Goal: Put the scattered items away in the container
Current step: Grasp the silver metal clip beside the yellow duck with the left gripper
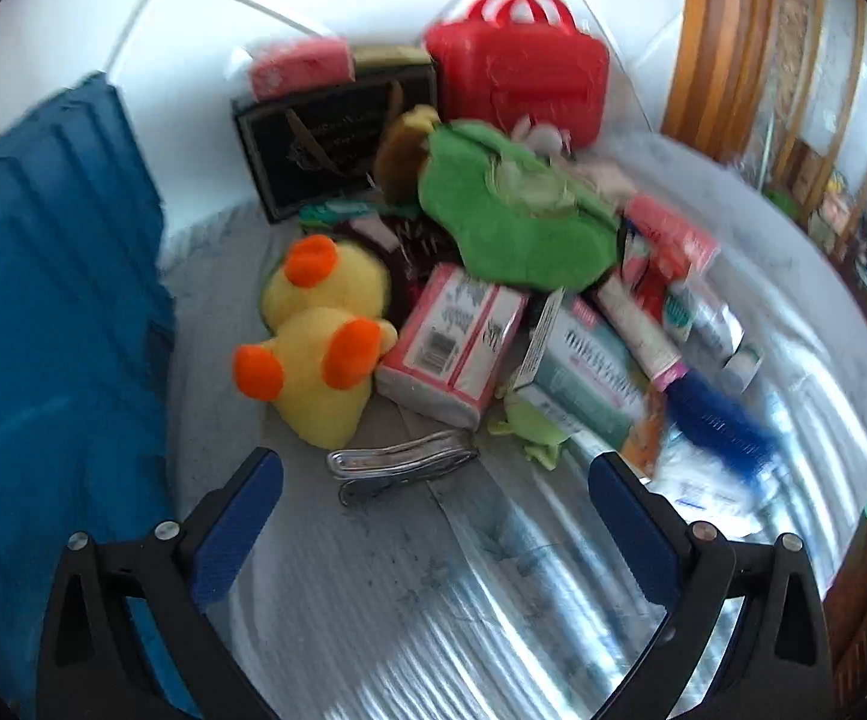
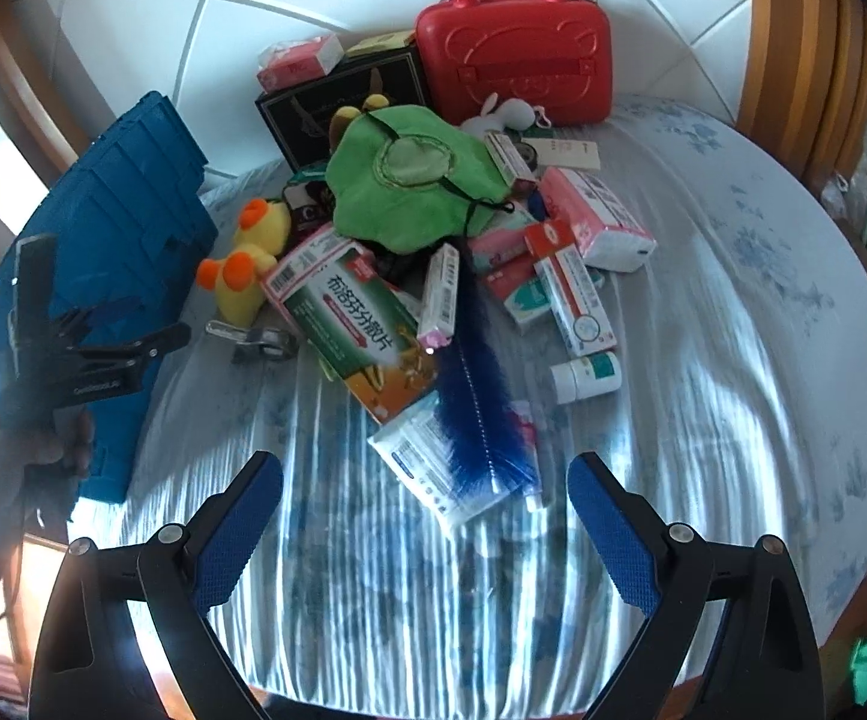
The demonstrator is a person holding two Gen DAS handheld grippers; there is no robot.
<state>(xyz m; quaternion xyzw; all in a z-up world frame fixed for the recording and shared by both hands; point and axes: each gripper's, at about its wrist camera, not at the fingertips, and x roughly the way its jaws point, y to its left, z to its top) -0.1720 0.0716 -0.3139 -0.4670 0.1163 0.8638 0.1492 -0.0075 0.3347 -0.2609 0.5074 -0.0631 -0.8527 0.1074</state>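
while both hover: jaws spread wide, empty
left gripper (image 1: 433, 480): above silver metal clip (image 1: 400, 465)
right gripper (image 2: 424, 486): near dark blue feather (image 2: 475, 384)
blue plastic crate (image 2: 115, 240): left of clutter on bed (image 2: 733, 330)

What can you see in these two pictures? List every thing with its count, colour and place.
crate: one, blue, left edge of the bed
case: one, red, back against the wall
gift bag: one, black, left of the case
green cloth: one, on top of the pile
duck toy: one, yellow and orange, beside the crate
medicine boxes: several, mixed colours, mid-pile
brush: one, blue, front of the pile
bottle: one, white, right of the brush
metal clip: one, silver, near the duck toy
left hand-held gripper: open, empty
right hand-held gripper: open, empty
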